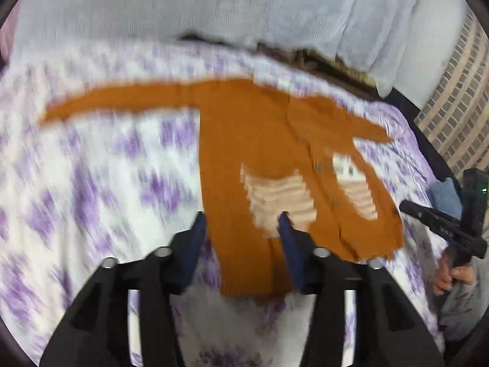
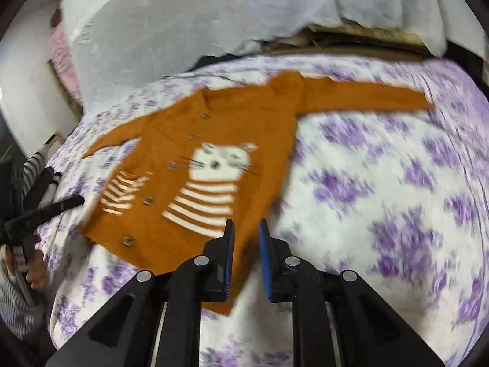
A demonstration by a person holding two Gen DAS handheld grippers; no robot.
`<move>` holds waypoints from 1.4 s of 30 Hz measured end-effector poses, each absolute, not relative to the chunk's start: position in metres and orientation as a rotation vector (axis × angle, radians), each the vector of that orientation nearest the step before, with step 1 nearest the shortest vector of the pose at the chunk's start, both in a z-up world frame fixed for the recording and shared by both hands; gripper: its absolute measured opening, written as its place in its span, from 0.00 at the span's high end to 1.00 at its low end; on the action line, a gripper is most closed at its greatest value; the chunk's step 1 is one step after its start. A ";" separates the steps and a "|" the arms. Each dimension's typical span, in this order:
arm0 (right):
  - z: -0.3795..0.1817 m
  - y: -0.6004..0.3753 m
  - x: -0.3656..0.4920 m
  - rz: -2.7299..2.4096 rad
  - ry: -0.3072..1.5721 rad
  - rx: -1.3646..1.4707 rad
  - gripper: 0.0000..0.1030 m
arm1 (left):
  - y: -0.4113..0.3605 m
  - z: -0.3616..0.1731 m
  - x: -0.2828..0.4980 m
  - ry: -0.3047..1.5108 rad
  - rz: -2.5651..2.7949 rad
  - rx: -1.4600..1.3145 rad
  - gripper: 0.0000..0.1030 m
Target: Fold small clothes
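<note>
An orange knit cardigan (image 1: 244,128) with a white cat and stripes lies flat on the bed, both sleeves spread out. My left gripper (image 1: 241,223) stands open at its lower hem. The hem corner lies between the wide-apart blue fingers, and the pads do not press on it. In the right wrist view the cardigan (image 2: 244,116) shows its cat face (image 2: 221,162) and buttons. My right gripper (image 2: 247,229) hovers over the other hem corner. A narrow gap shows between its pads and nothing is pinched. Both views are motion-blurred.
The bed has a white sheet with purple flowers (image 1: 91,168) (image 2: 382,183). A pale bedcover or pillow (image 1: 214,6) lies along the far side. A person's hand (image 1: 452,278) holds the other gripper at the right edge. A brick-pattern wall (image 1: 452,116) stands far right.
</note>
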State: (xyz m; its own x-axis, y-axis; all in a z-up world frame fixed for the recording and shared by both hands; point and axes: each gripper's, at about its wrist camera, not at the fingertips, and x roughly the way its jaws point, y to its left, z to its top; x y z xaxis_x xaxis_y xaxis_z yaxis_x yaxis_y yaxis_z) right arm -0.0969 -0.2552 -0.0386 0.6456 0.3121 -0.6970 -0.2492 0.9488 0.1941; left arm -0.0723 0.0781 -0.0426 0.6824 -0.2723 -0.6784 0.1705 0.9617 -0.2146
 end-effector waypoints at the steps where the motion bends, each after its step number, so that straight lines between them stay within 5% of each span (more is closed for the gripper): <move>1: -0.039 -0.251 -0.093 0.348 0.816 0.088 0.83 | 0.069 -0.037 -0.068 0.775 -0.271 -0.122 0.40; 7: -0.080 -0.220 -0.070 0.473 0.971 0.056 0.77 | 0.018 -0.097 -0.017 0.987 -0.235 0.004 0.19; 10: -0.049 -0.257 -0.064 0.452 0.883 0.155 0.59 | 0.008 -0.081 -0.017 0.956 -0.244 0.018 0.20; 18: -0.024 -0.426 0.029 0.047 0.687 0.530 0.59 | -0.079 -0.015 0.048 0.774 -0.285 0.037 0.16; 27: -0.056 -0.550 0.083 -0.133 0.591 0.873 0.59 | -0.168 -0.045 0.190 0.844 -0.216 -0.166 0.16; 30: -0.068 -0.561 0.101 -0.135 0.610 0.921 0.62 | -0.176 -0.075 0.217 0.933 -0.204 -0.221 0.16; 35: -0.088 -0.552 0.124 -0.148 0.649 0.878 0.92 | -0.200 -0.093 0.215 0.914 -0.170 -0.049 0.10; 42: -0.060 -0.544 0.091 -0.217 0.522 0.755 0.94 | -0.181 -0.090 0.213 0.888 -0.208 -0.175 0.10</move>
